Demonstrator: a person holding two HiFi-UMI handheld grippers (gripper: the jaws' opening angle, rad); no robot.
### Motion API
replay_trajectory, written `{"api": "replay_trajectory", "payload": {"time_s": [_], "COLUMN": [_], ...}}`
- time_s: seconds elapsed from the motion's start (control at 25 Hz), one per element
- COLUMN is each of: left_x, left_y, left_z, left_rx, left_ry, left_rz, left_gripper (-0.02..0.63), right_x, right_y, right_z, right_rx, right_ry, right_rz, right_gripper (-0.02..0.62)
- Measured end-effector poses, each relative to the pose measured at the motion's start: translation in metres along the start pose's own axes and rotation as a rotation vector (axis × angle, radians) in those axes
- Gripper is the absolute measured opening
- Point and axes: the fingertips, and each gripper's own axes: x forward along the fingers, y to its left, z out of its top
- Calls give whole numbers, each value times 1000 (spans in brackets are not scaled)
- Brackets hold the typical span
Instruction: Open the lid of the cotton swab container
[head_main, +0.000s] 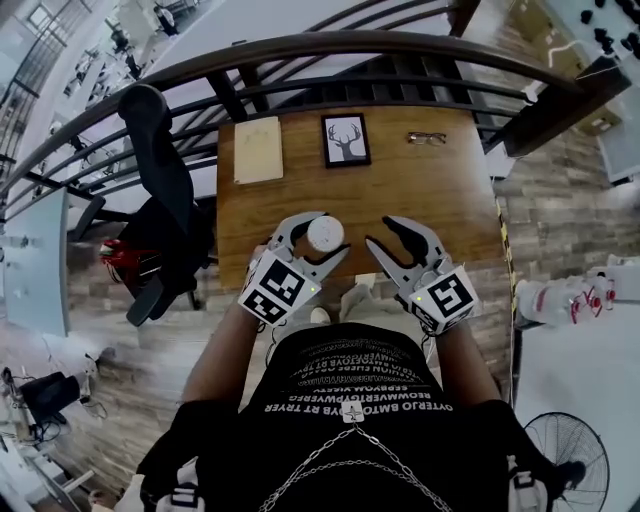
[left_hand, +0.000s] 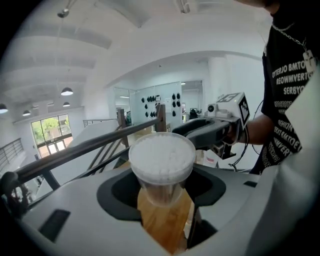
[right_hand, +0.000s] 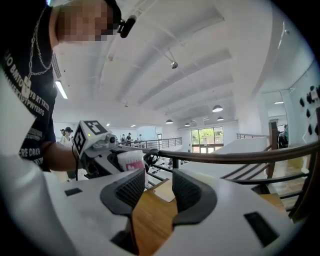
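Glasses (head_main: 427, 138), deer picture (head_main: 346, 139), paper (head_main: 258, 150) on table (head_main: 400, 190) beyond cotton swab container (head_main: 325, 234)

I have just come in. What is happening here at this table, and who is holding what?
A person is at a wooden table with a two-jaw gripper in each hand. The left gripper is clamped on the cotton swab container and holds it above the table. The right gripper is beside it, with its jaws apart and nothing between them. The container's top looks closed, so the lid does not seem to be opened yet.
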Motion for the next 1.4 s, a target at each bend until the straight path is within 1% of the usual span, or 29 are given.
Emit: {"api": "replay_trajectory", "payload": {"time_s": [0.12,0.24,0.36,0.56,0.72,0.88,1.0,1.12,1.24,1.28,1.4], "left_x": [-17,-34,-46,-57,-64,-69,-72,-77,-81,-82,-85], "left_y": [-8,-22,-34,-44,-51,-57,-59,-60,-60,-60,-57], "left_z": [18,35,45,48,42,37,32,30,32,32,27], "left_rx": [-1,12,33,52,96,111,106,84,56,52,26], "left_ry": [-18,-38,-55,-85,-82,-90,-97,-114,-141,-144,-141], "left_rz": [-13,-46,-80,-115,-113,-121,-124,-133,-143,-146,-158], "left_gripper": [275,275,275,276,276,278,278,278,278,278,276], "right_x": [1,0,-2,-8,-10,-11,-8,-6,-4,-3,-1], "right_y": [5,22,38,53,67,75,80,84,87,88,89], "right_z": [-1,8,17,24,19,12,8,4,-1,0,4], "right_rx": [11,2,-17,1,2,5,14,19,4,7,10], "right_ry": [23,-2,-28,-41,-33,-10,9,25,47,46,35], "right_rz": [-3,30,63,75,86,82,77,79,73,71,58], "right_gripper": [179,179,180,166,136,127,132,132,101,100,117]}}
